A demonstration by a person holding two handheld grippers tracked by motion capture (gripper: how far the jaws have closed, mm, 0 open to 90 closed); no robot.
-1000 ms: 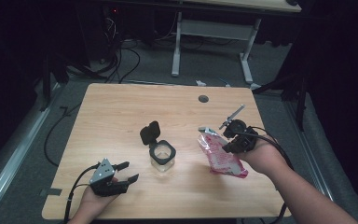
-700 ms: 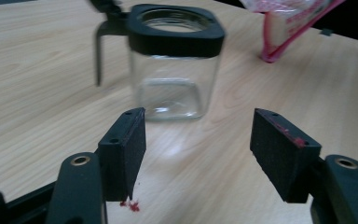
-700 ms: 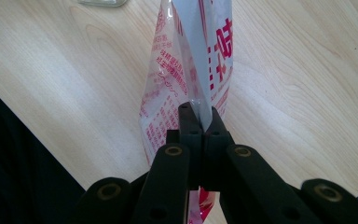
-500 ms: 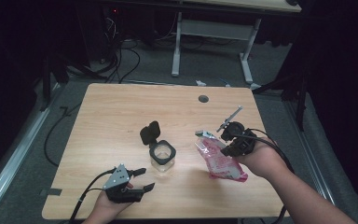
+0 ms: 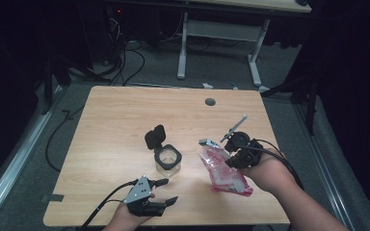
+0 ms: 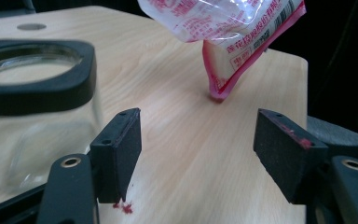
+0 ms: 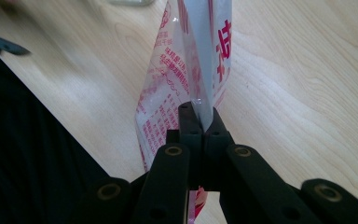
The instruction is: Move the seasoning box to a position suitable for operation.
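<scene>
Right gripper view looks down my right gripper (image 7: pixel 200 122), jaws pinched tight on the edge of the pink-printed snack bag (image 7: pixel 191 70), which hangs above the wooden table (image 7: pixel 307 70). From the high view, that bag (image 5: pixel 224 172) sits tilted just right of the glass jar (image 5: pixel 167 159), whose black lid (image 5: pixel 154 136) is flipped back. My left gripper (image 5: pixel 166 191) hovers near the table's front edge, jaws spread wide with nothing between them; they have just been opening further. In the left gripper view the jar (image 6: pixel 32 88) stands close at the left and the bag's lower corner touches the tabletop ahead. Since a second ago, my left hand has slid rightward along the front edge, nearer the jar.
</scene>
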